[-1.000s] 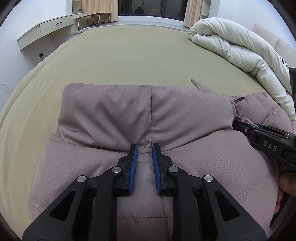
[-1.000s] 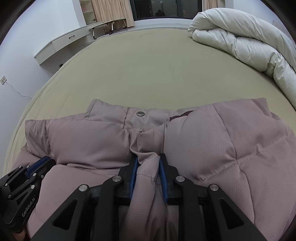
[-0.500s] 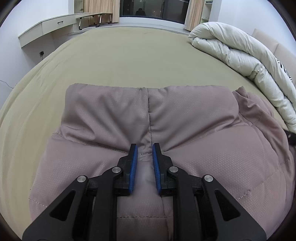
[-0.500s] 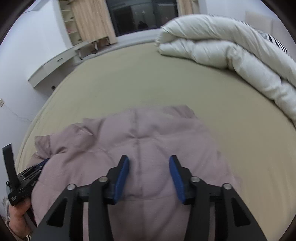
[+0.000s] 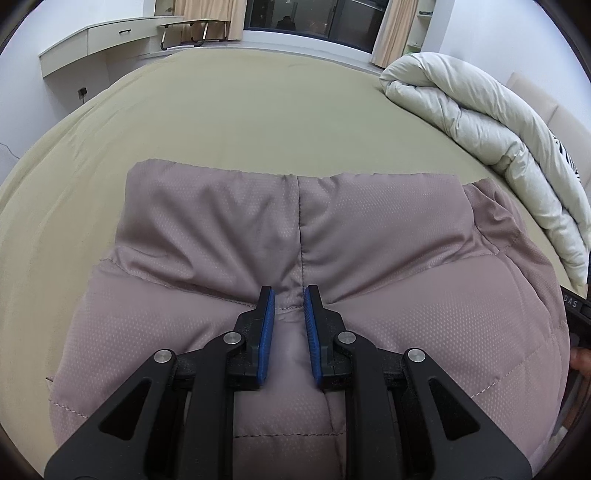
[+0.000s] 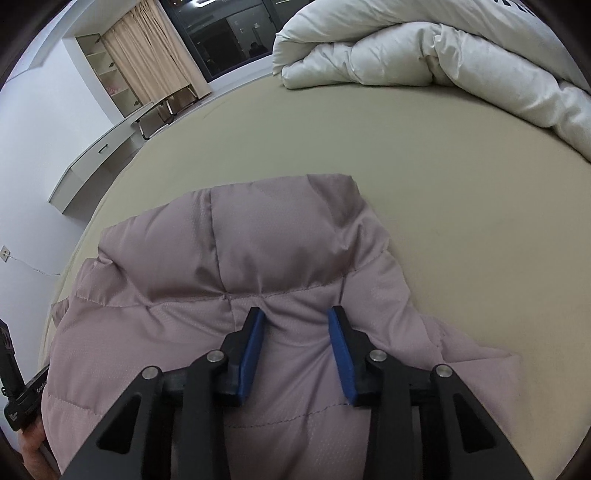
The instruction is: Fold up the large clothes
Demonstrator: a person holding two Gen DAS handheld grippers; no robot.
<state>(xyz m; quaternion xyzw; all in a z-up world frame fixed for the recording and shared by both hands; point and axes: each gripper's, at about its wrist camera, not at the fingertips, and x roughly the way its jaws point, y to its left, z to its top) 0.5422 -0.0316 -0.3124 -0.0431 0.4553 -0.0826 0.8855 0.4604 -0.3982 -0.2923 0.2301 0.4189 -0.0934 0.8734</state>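
Note:
A mauve quilted puffer jacket (image 5: 295, 236) lies folded on the olive bed sheet (image 5: 258, 110), its collar end pointing away from me. My left gripper (image 5: 288, 299) is shut on a pinch of the jacket's padded fabric by the centre seam. In the right wrist view the same jacket (image 6: 240, 258) lies under my right gripper (image 6: 295, 317), which is open with its blue pads resting on the fabric. The right gripper's body shows at the left wrist view's right edge (image 5: 576, 306).
A rolled white duvet (image 5: 498, 122) lies along the bed's right side and also shows in the right wrist view (image 6: 443, 48). A white wall desk (image 5: 92, 40) and a folding stool (image 5: 192, 31) stand beyond the bed. A dark window (image 5: 314, 14) is at the back.
My right gripper has let go of the jacket fold and opened, then swung right over the folded jacket. The front flap now lies flat. My left gripper has kept its pinch.

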